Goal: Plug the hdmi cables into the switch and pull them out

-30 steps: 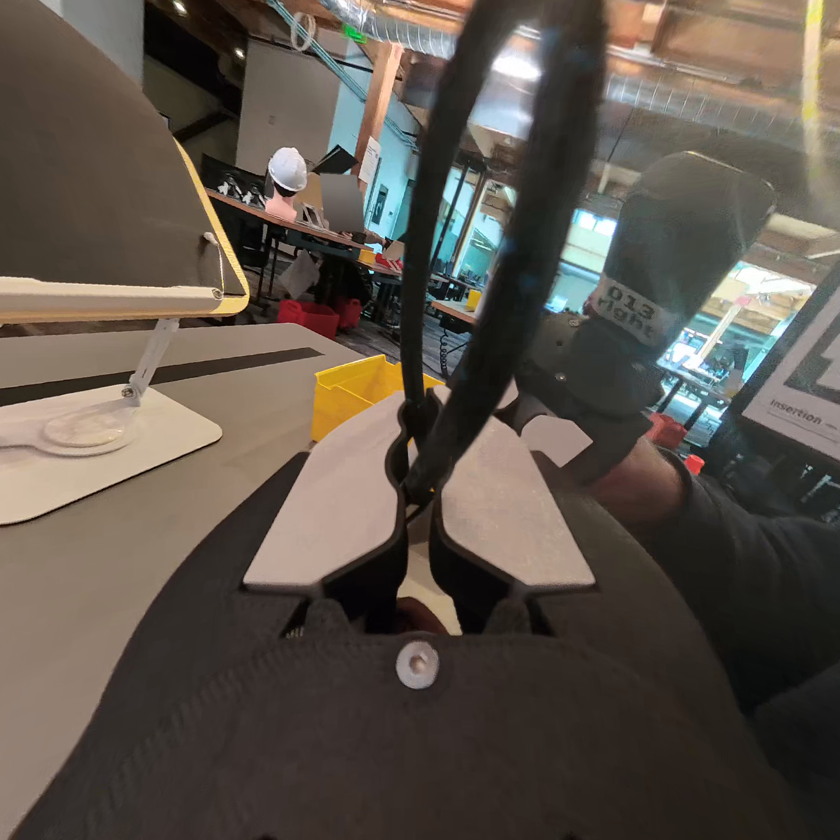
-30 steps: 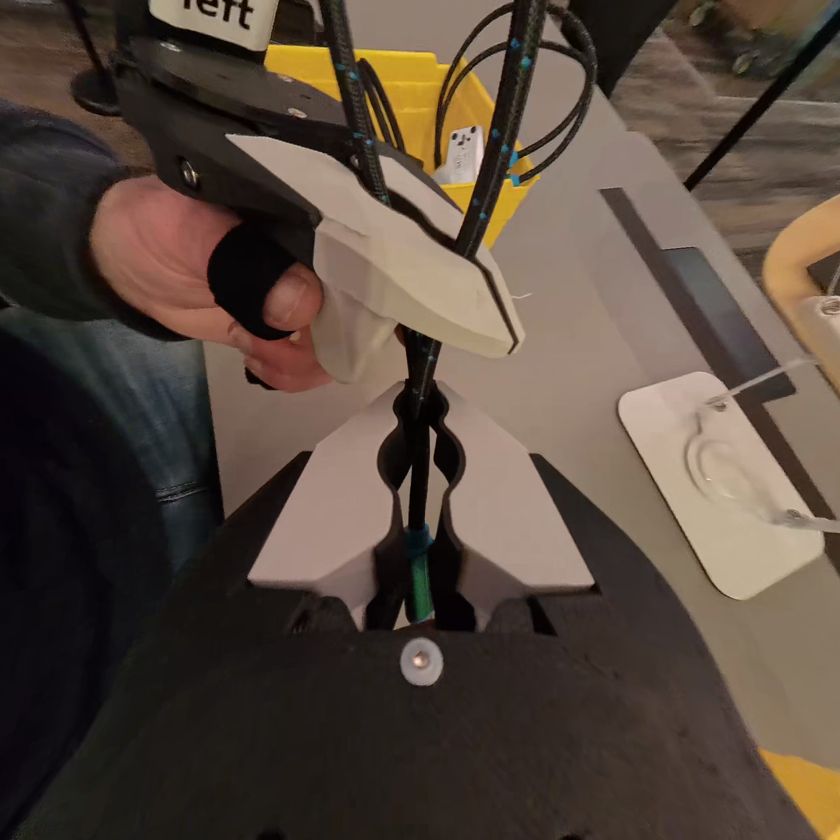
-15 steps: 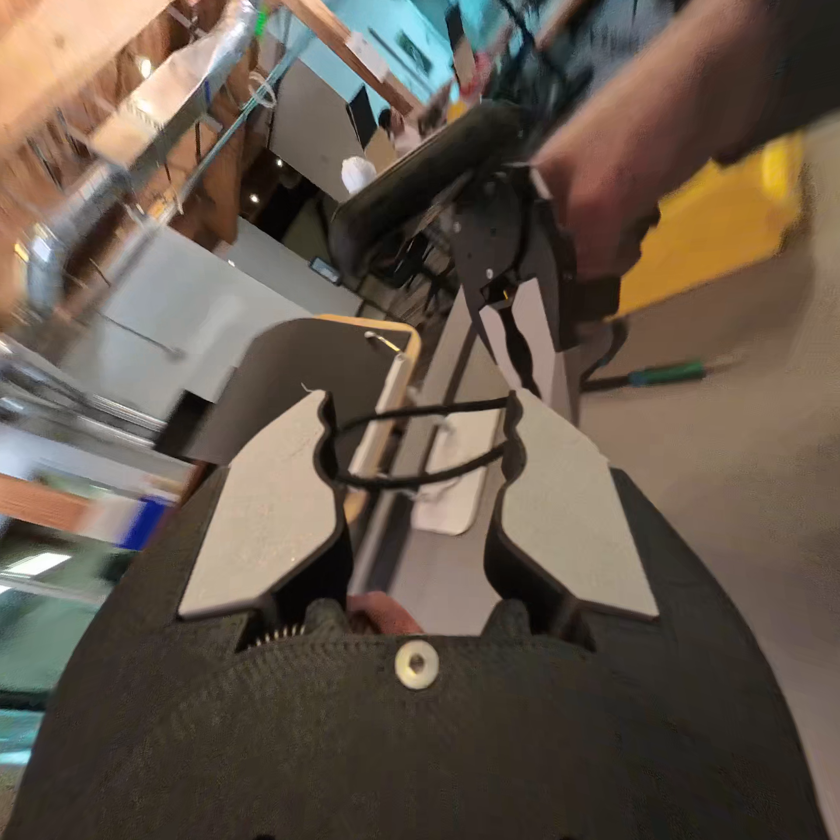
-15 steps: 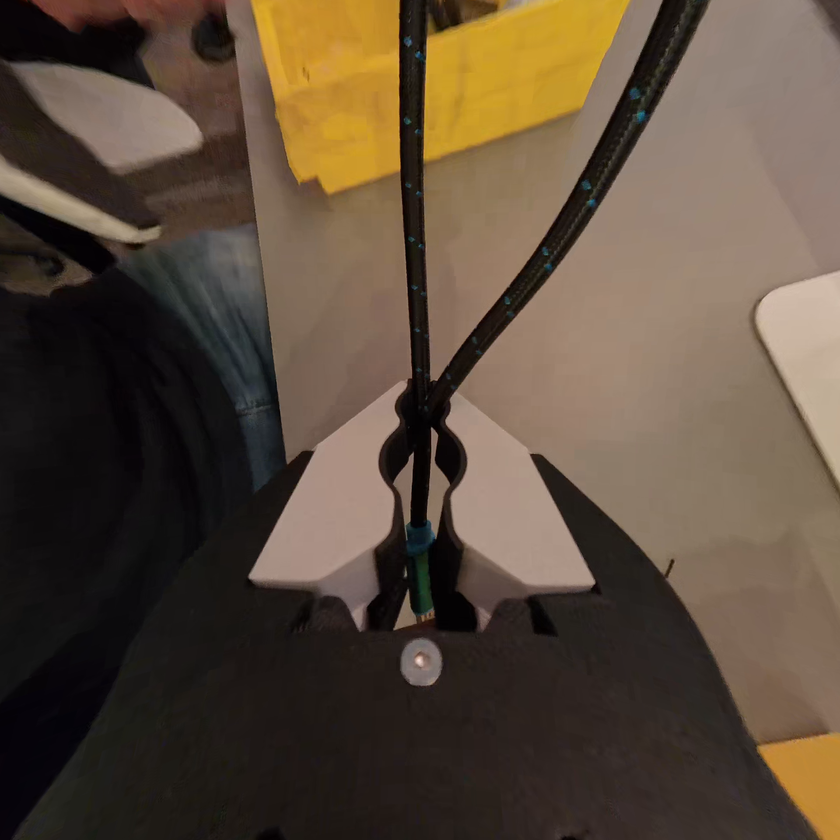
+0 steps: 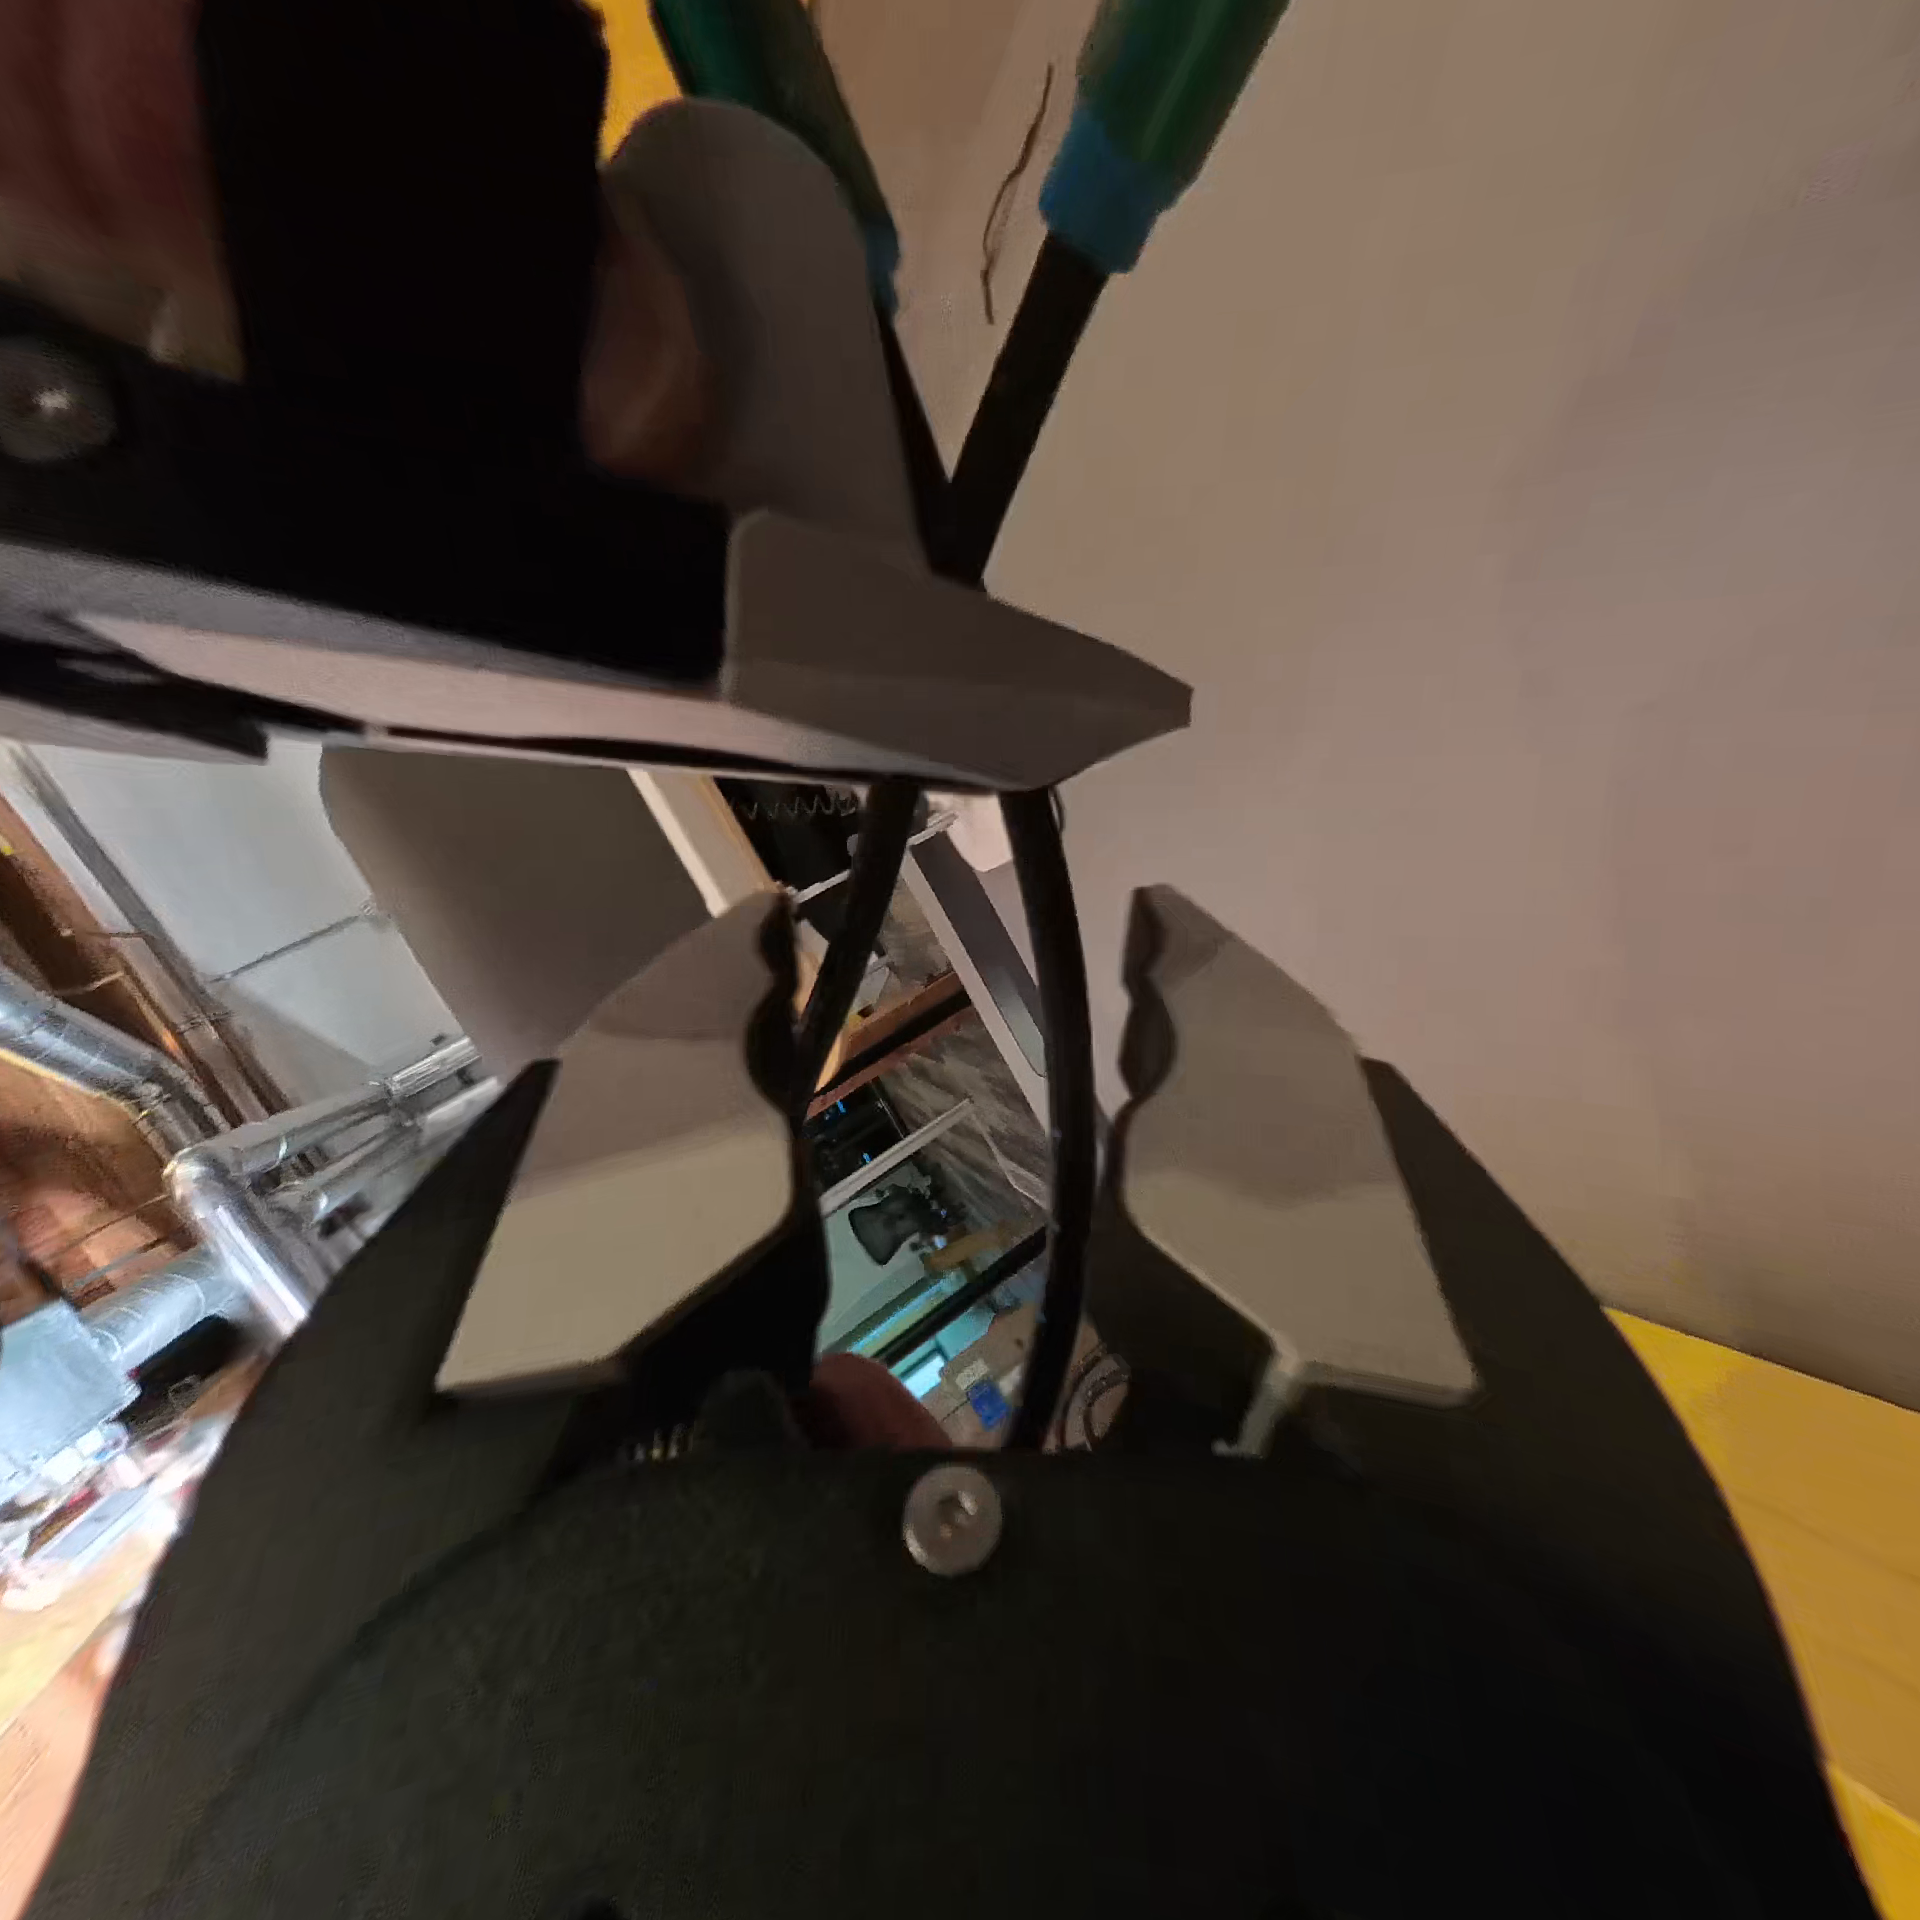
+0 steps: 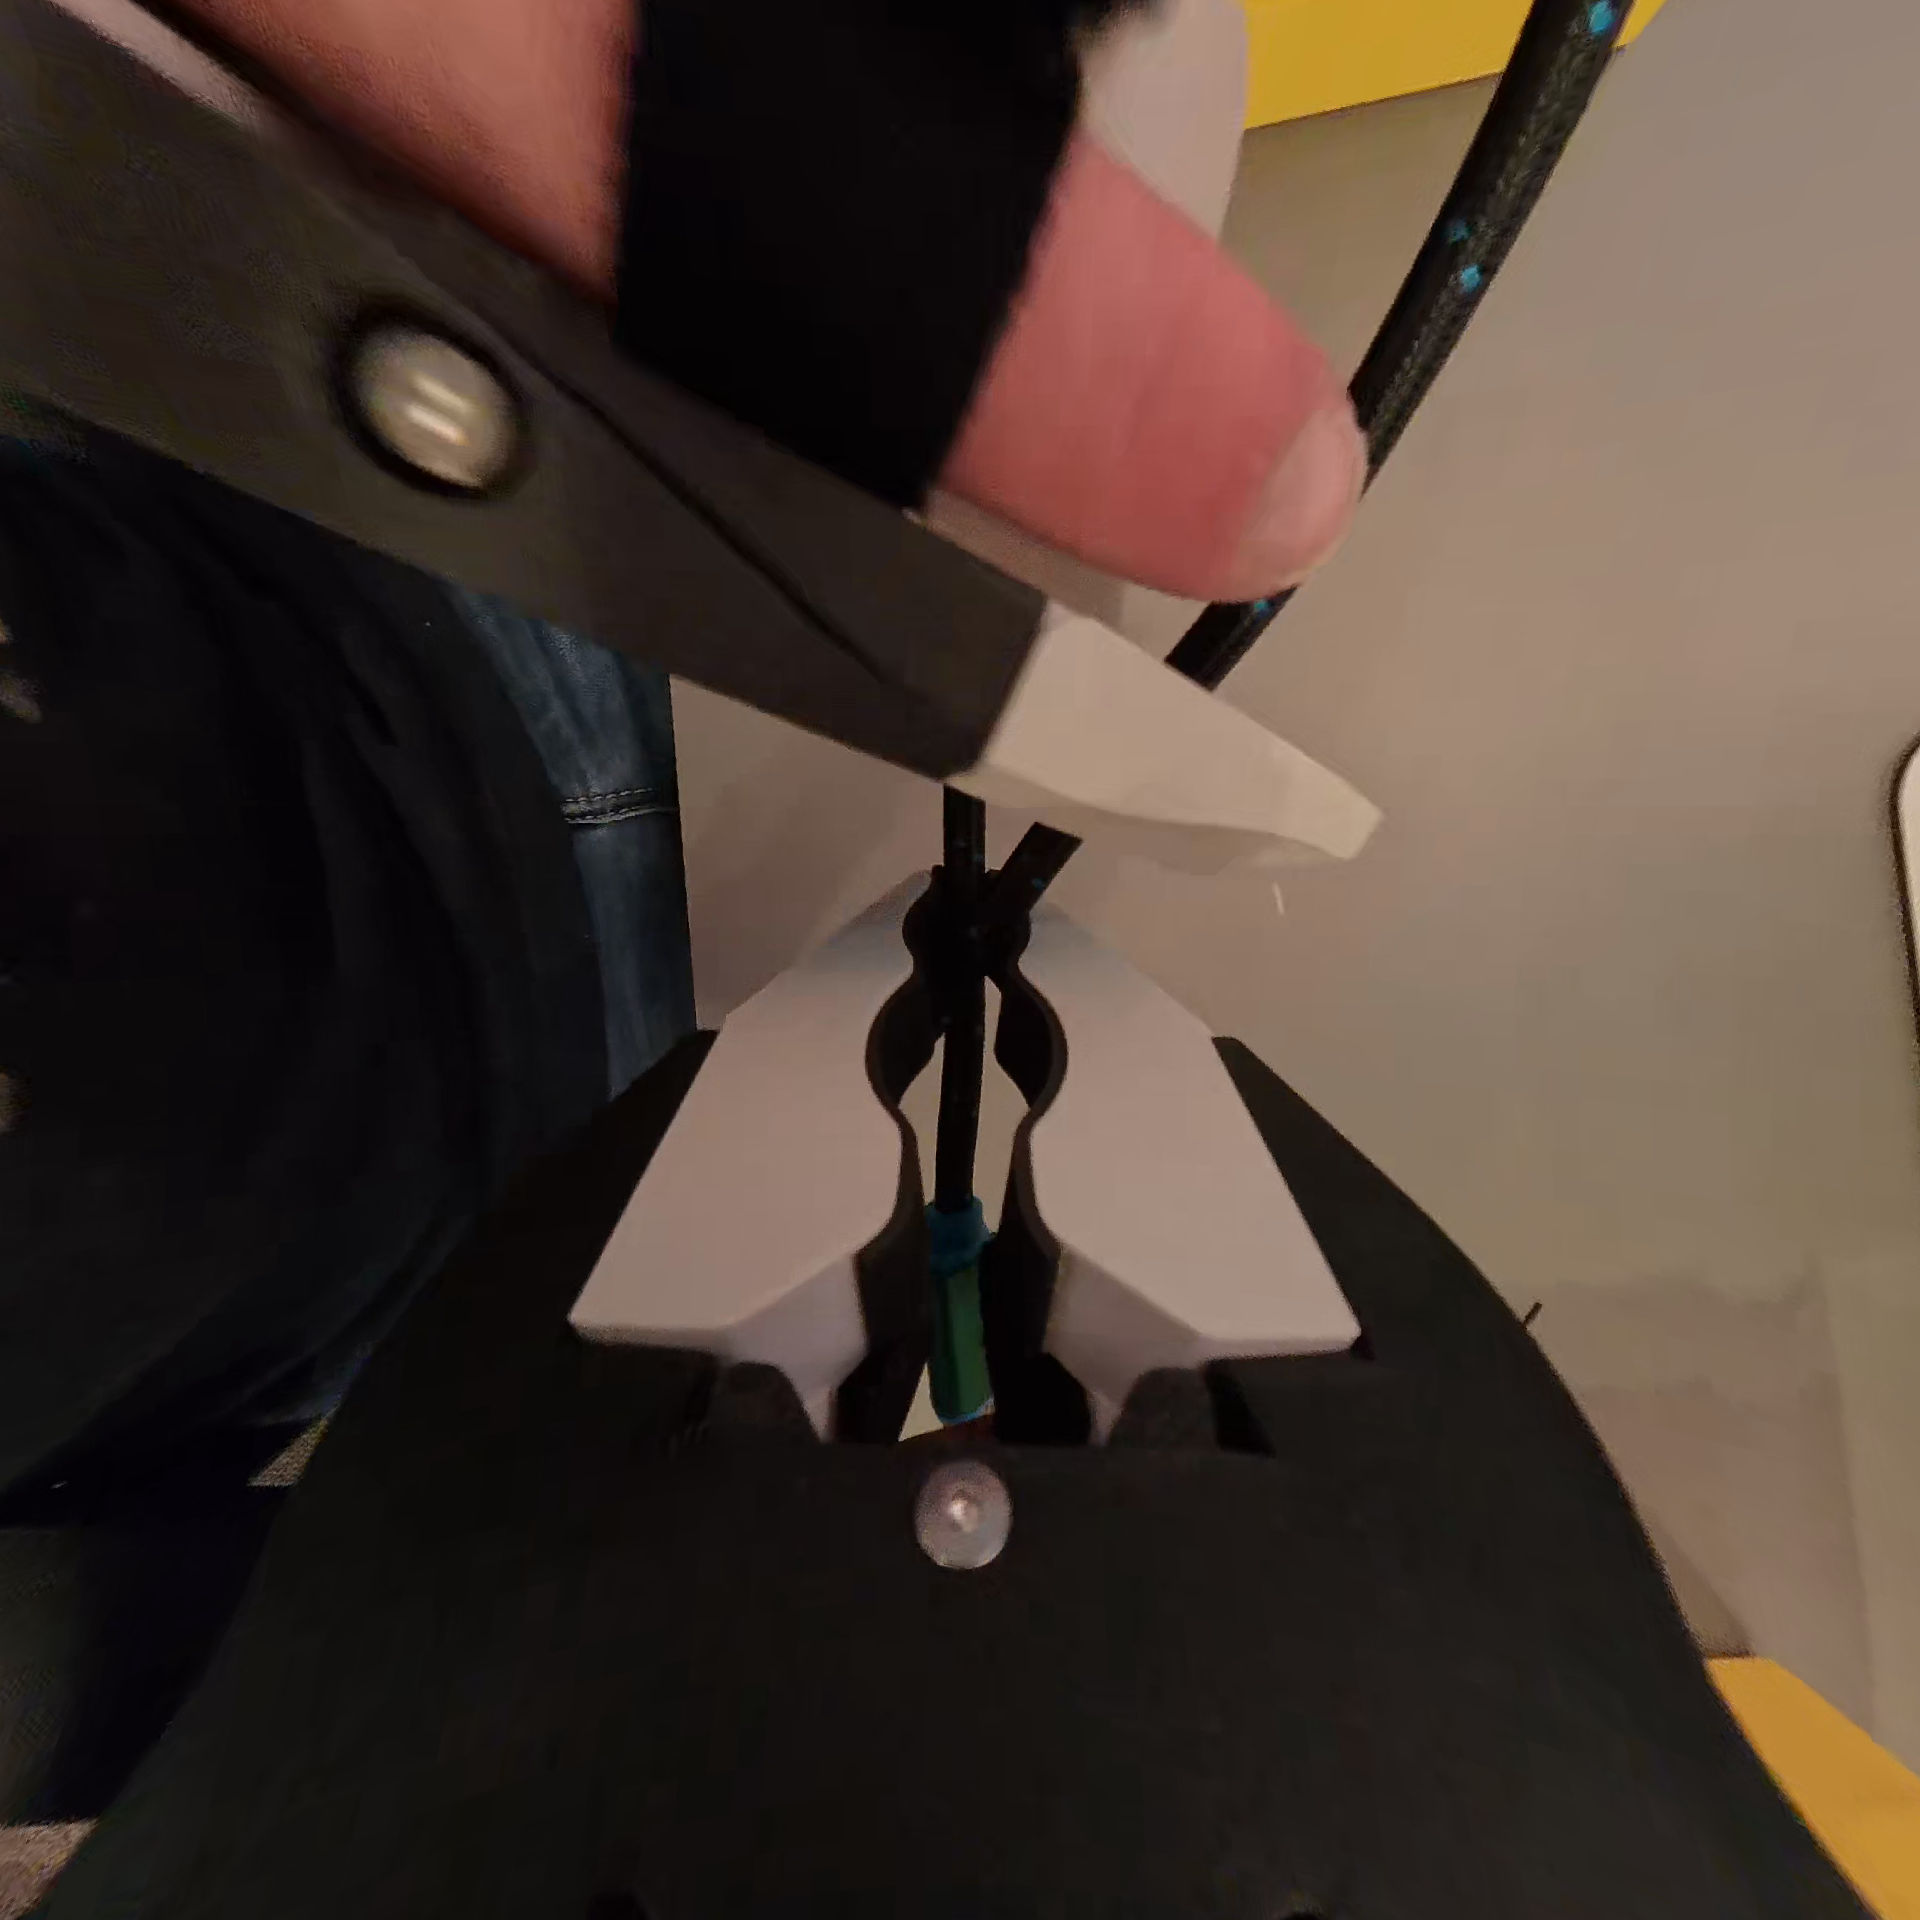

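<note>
My right gripper is shut on two black braided HDMI cables. A green plug with a blue collar sits between its fingers near the base. One cable curves up to the right. My left gripper is open, and both cables run loosely through its gap without being clamped. In the left wrist view the right gripper's fingers cross just above, with two green plugs beyond them. In the right wrist view the left gripper's fingers hang right over my right fingertips. The switch is not in view.
A grey table top lies below. A yellow bin stands at the far edge, and another yellow patch shows at the lower right. A white base plate is at the right edge. A hand holds the left gripper. Left tips to right tips: about 5 cm. Left tips and right tips are each some 30 cm from the white base plate.
My left gripper let go of the cables, opened, swung away and came back close over the right gripper with the cables inside its open gap. The right gripper stayed shut on the cables.
</note>
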Motion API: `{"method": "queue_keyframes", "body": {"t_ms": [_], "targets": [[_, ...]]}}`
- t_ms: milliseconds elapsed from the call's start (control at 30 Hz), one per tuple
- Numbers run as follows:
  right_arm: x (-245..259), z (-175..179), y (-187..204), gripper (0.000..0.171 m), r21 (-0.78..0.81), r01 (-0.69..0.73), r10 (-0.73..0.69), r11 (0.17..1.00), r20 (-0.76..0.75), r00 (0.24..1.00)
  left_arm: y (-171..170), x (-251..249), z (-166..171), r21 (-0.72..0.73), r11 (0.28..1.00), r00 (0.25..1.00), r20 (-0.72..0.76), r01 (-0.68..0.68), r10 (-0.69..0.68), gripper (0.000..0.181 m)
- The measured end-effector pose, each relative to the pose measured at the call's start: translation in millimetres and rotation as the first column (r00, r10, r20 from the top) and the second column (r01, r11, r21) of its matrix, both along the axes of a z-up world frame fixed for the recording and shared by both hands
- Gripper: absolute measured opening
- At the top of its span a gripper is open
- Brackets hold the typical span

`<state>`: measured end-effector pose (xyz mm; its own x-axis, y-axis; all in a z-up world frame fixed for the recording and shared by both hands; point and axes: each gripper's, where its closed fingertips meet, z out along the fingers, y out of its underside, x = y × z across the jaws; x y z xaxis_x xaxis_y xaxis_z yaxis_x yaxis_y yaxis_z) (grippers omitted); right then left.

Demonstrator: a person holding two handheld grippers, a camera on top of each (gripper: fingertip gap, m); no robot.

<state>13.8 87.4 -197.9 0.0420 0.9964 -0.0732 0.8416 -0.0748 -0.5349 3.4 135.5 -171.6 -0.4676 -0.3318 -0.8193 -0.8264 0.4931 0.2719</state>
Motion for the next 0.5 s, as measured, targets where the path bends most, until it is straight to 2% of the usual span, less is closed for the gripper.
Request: {"method": "queue_keyframes", "body": {"t_ms": [33, 133, 200, 267, 500], "targets": [[1, 0, 0, 0.003, 0.010, -0.003, 0.003, 1.000, 0.010, 1.000, 2, 0, 0, 0.020, 1.000, 1.000, 0.007, -0.004, 0.004, 0.050], [4, -4, 2, 0.003, 0.038, -0.011, 0.009, 0.999, 0.051, 0.999, 3, 2, -5, 0.017, 1.000, 1.000, 0.017, -0.013, 0.013, 0.039], [7, -5, 4, 0.003, 0.051, -0.016, 0.013, 0.999, 0.063, 0.998, 3, 0, -11, 0.004, 1.000, 1.000, 0.007, -0.025, 0.025, 0.019], [8, -6, 6, 0.002, 0.059, -0.014, 0.010, 0.998, 0.069, 0.998, 5, 2, -13, 0.023, 0.999, 0.999, 0.025, -0.025, 0.025, 0.008], [9, -12, 20, 0.007, 0.157, 0.019, -0.032, 0.987, 0.082, 0.996, 15, 0, -22, 0.047, 0.995, 0.996, 0.009, -0.093, 0.093, 0.003]]}}
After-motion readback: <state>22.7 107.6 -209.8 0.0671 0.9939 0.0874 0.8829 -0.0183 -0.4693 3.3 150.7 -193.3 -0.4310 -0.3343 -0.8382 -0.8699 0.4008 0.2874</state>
